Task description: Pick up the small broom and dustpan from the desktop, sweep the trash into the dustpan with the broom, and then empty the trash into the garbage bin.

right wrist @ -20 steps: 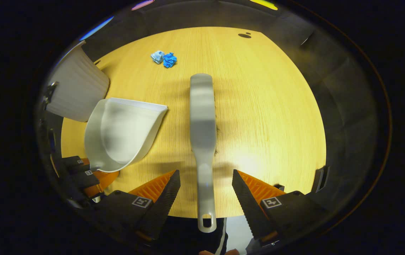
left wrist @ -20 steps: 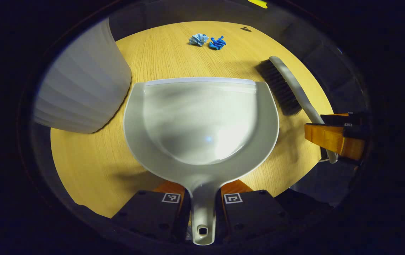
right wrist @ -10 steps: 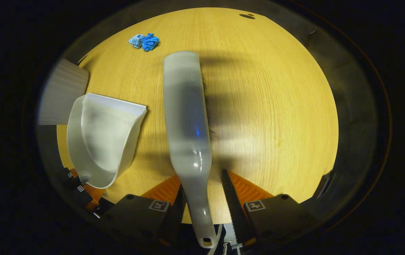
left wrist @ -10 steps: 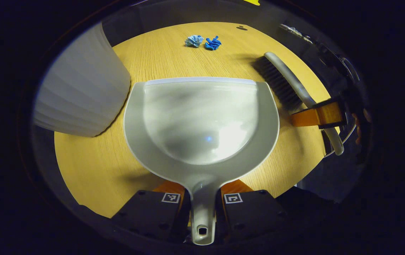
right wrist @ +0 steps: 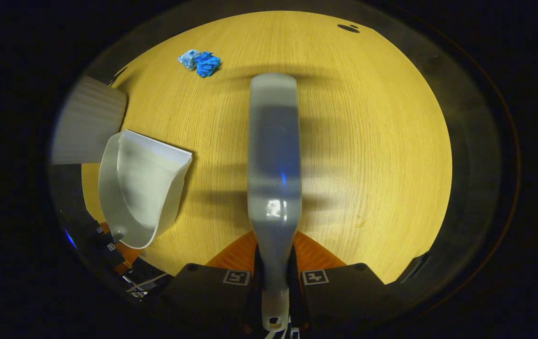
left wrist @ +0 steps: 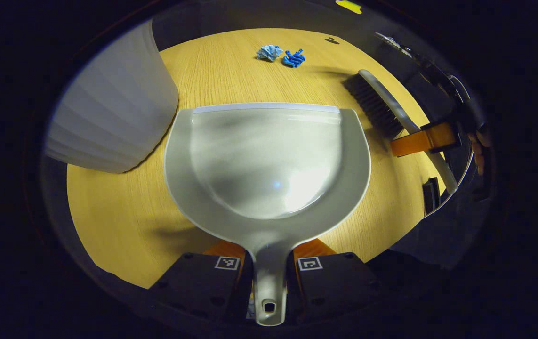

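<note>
Broom [right wrist: 273,155], small, grey handle, dark bristles: now clamped at its handle between the fingers of the right gripper [right wrist: 274,278], which a second ago stood wide open either side of it and half a second ago were narrowing in; the brush head points away from the gripper, over the desktop [right wrist: 367,141], whether resting or just lifted cannot be told. Seen from the left gripper view, broom lies to the right of the dustpan [left wrist: 267,160], apart from it. Dustpan: grey, empty, mouth facing away, its handle pinched between the fingers of the left gripper [left wrist: 269,273], unchanged over the last second. Trash [left wrist: 282,54]: two crumpled scraps, pale blue and deep blue, touching each other, on the desktop well beyond the dustpan's front lip. Garbage bin [left wrist: 113,113]: white, ribbed, just left of the dustpan. Status, as judged: both tools are in hand, pick-up is complete; sweeping not yet begun, trash untouched.
</note>
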Demonstrator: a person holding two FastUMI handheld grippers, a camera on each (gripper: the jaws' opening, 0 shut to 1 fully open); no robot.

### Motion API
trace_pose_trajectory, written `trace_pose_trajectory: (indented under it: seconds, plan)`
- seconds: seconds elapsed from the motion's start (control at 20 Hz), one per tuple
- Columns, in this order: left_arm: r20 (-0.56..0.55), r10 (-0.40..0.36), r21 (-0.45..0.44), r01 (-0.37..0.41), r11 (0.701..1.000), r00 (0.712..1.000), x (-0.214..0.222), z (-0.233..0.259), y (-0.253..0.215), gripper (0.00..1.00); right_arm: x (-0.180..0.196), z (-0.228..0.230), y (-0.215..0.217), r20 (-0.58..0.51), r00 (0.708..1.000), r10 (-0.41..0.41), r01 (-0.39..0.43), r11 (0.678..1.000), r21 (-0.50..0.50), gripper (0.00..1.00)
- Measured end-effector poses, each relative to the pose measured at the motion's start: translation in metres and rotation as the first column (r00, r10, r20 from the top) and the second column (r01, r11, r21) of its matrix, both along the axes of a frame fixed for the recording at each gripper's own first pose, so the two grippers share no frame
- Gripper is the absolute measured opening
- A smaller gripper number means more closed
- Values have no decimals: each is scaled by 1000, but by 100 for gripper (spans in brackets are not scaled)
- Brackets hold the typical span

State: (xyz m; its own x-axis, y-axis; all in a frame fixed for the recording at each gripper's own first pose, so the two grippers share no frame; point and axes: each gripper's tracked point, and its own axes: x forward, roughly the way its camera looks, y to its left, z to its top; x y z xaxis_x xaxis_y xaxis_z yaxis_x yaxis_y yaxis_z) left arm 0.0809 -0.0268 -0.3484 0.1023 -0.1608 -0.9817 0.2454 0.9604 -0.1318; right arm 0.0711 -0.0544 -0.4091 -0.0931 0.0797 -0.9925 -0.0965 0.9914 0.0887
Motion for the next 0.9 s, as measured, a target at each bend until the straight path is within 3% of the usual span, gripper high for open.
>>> trace_pose_trajectory:
  seconds: [0.15,0.4,0.6,0.9]
  plan:
    - [-2,-25,13,25,1000,1000,0,0,1,28,19,13,-4,22,999,25,-25,999,26,26]
    - [-19,-61,5,62,998,998,0,0,4,28,63,31,-20,93,996,-3,-3,998,60,25]
    - [-28,-65,0,65,998,998,1,7,10,29,77,47,-29,115,993,-32,19,993,113,25]
    - [-5,-135,54,135,989,991,23,22,23,29,127,52,-41,168,977,134,-145,988,56,25]
